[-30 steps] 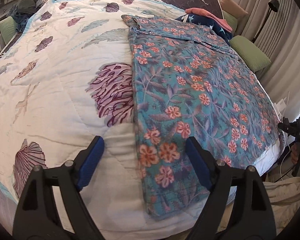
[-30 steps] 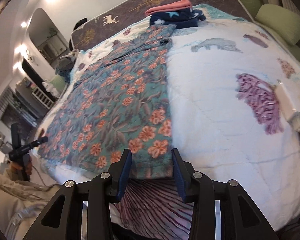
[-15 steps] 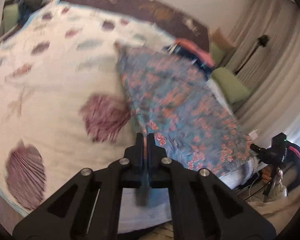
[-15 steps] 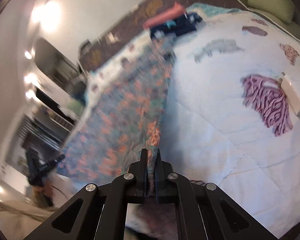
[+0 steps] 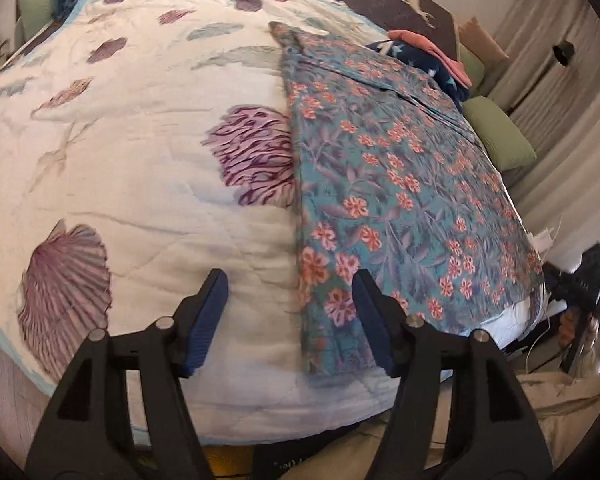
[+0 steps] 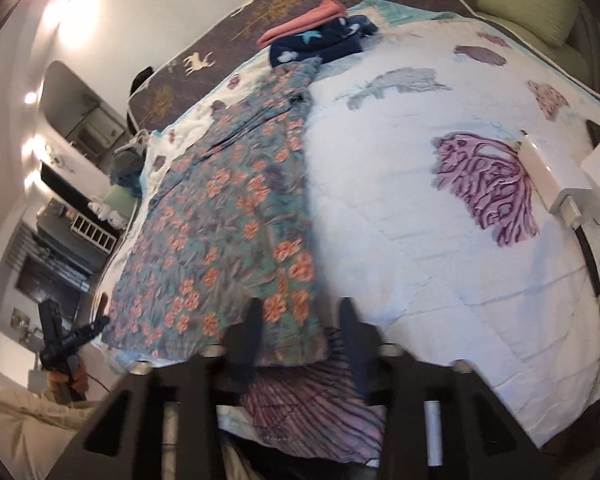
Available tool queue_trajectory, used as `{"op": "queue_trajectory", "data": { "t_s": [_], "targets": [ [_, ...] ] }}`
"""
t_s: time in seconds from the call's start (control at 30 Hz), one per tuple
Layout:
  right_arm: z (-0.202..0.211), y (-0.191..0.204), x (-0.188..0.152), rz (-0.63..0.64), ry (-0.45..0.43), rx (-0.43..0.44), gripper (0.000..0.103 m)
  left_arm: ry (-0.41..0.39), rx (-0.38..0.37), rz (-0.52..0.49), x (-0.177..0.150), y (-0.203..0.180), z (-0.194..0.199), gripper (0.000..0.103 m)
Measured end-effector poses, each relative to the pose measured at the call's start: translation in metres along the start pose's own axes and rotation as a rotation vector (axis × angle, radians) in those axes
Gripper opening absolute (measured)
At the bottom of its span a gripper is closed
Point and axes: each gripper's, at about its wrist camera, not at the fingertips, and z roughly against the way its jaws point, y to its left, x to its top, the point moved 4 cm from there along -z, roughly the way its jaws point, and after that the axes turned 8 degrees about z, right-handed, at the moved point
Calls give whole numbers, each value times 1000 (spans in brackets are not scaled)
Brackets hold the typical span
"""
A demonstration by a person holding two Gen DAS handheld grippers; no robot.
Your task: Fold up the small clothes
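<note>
A teal garment with orange flowers [image 5: 400, 168] lies flat on the white shell-print quilt [image 5: 140, 128]. In the left wrist view its near left corner rests between the blue pads of my left gripper [image 5: 292, 296]. The jaws are opening, and neither pad presses the cloth. In the right wrist view the same garment [image 6: 228, 208] stretches away to the left. Its near right corner sits between the fingers of my right gripper [image 6: 300, 316], whose jaws are also opening and clear of the fabric.
A folded pile of navy starred and pink clothes [image 6: 320, 36] sits near the head of the bed. Green cushions [image 5: 500, 136] line the bed's side. A white box and adapter [image 6: 552, 176] lie on the quilt at the right. The bed's near edge runs under both grippers.
Both grippers stood open over the hem, closed on its corners half a second ago, and have parted again. The garment lies flat.
</note>
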Motion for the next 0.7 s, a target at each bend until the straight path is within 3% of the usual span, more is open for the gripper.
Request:
{"op": "queue_trajectory", "data": {
  "t_s": [0.1,0.43,0.5,0.53,0.57,0.6,0.63,0.7],
  "targets": [
    [-4,-5,5,-3,3,-9,56,5,-13,0,0,0,-3,66],
    [-30,8,15,60,40,26,59,16,-94,-18,5,-18,-9,61],
    [-34,13,17,80,56,53,59,33,-127,-31,6,-24,-14,39],
    [-37,15,19,85,61,73,56,38,-136,-34,7,-27,-17,31],
    [-41,16,20,84,68,92,44,47,-155,-32,8,-28,-22,9],
    [-44,17,21,81,75,104,12,56,-175,-18,8,-27,-26,6],
    [-50,17,23,75,88,107,2,56,-190,3,9,-25,-27,6],
    [-56,16,26,43,82,97,3,42,-217,32,10,-24,-21,5]
  ]
}}
